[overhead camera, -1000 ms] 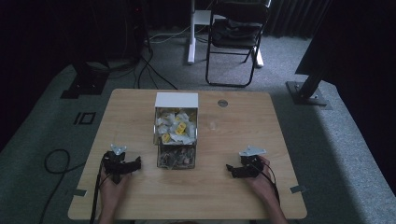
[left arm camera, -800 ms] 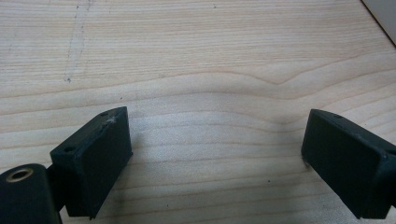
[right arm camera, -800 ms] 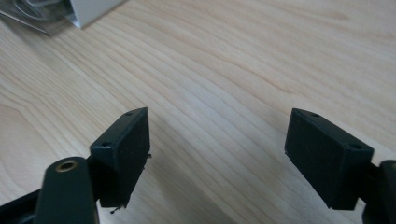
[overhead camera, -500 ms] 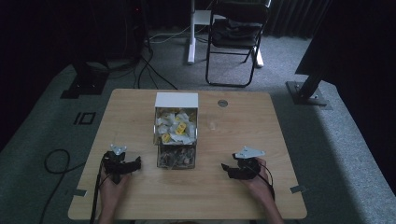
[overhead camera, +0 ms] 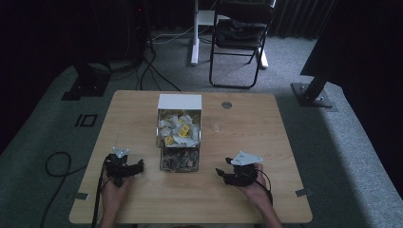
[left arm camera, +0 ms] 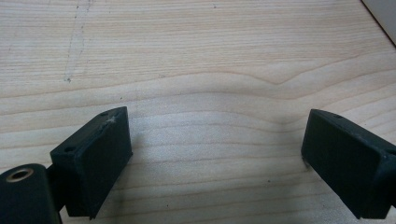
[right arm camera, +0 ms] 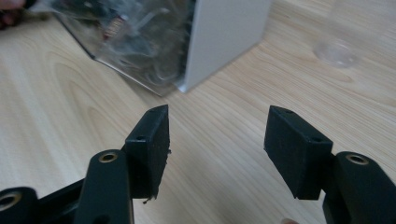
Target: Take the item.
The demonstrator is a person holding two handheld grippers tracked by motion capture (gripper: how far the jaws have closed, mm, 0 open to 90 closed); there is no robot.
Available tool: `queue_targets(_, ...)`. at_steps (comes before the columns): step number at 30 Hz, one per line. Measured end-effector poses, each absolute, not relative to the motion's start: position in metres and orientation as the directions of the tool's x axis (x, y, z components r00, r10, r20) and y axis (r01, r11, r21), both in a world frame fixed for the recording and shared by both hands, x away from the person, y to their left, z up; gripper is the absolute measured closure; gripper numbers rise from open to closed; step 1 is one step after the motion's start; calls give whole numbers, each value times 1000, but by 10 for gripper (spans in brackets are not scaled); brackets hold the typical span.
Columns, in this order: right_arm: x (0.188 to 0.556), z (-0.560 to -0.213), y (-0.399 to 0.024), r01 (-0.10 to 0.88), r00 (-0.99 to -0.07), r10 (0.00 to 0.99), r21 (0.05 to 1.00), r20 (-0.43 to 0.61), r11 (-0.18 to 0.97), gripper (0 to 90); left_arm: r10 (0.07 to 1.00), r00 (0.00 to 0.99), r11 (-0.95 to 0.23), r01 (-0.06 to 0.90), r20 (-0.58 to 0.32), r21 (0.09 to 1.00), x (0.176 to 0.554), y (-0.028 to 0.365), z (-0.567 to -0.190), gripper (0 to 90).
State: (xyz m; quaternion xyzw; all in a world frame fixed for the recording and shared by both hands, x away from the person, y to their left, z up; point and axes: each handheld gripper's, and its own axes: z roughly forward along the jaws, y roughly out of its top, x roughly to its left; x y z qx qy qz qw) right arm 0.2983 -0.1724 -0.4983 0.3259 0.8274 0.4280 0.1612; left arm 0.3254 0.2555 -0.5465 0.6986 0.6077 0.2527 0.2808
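Jaws of the left gripper (left arm camera: 215, 154) stand wide apart over bare wood grain, with nothing between them. Jaws of the right gripper (right arm camera: 217, 149) are likewise spread wide and empty, pointing toward the box (right arm camera: 224, 37).

High view: the box (overhead camera: 179, 102) sits at the middle of the tabletop (overhead camera: 247, 199). Its white-walled rear part holds white and yellow packets (overhead camera: 179, 128); its clear front section (overhead camera: 179, 160) holds darker mixed items, too small to identify. Print on the packets is too small to read, and no label on the box is legible.

Left gripper (overhead camera: 124, 167): on the tabletop, near the box's front-left corner, held by the left hand (overhead camera: 114, 192). Right gripper (overhead camera: 236, 175): near the box's front-right corner, held by the right hand (overhead camera: 254, 187), jaws facing the box.

A small clear cup (overhead camera: 216, 127) stands just right of the box. A round grommet (overhead camera: 226, 105) lies to the right of the box's rear wall. A folding chair (overhead camera: 240, 40) stands on the floor well behind the box.
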Motion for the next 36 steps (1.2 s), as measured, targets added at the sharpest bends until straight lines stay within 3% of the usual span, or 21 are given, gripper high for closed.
queue_targets(36,278,-476,-123,270,-839,543,848,-26,457,427,990,142,-109,705,11,701,325,255,-547,90)
